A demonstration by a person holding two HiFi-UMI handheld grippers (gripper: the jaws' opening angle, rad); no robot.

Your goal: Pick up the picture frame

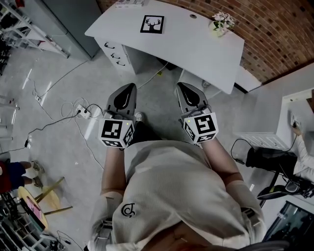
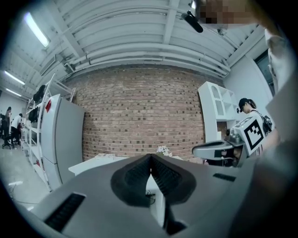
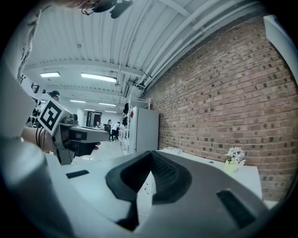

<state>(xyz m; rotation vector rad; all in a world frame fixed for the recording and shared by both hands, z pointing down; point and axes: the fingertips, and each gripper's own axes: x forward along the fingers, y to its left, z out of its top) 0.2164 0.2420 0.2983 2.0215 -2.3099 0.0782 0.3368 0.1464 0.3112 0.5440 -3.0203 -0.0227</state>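
Left claw [image 1: 128, 88] jaws together, pads meeting at the tip, nothing between them; the left gripper view [image 2: 150, 160] shows the same, an empty closed wedge. Right claw [image 1: 182, 87] also pressed together and empty, confirmed in the right gripper view [image 3: 150, 156]. Both claws are held level side by side in front of the person's torso, over the floor [image 1: 64, 88], pointing toward the white worktop [image 1: 196, 46], not touching it. The picture frame [image 1: 152, 24] lies flat on the worktop toward its far left part: black border, deer-head print, face up. It is well apart from both claws and untouched. A small flower pot [image 1: 221, 23] with pale blooms stands at the worktop's far right end, well apart from the frame. Some papers [image 1: 131, 3] lie at the far left edge, just beyond the frame. Drawers [image 1: 114, 53] sit under the worktop's left end. Cables [image 1: 73, 110] run across the floor to a power strip left of the left claw. A brick wall [image 1: 274, 34] stands behind the worktop. Another person [image 1: 304, 152] is at the right edge by a white cabinet. The frame cannot be made out in either gripper view.
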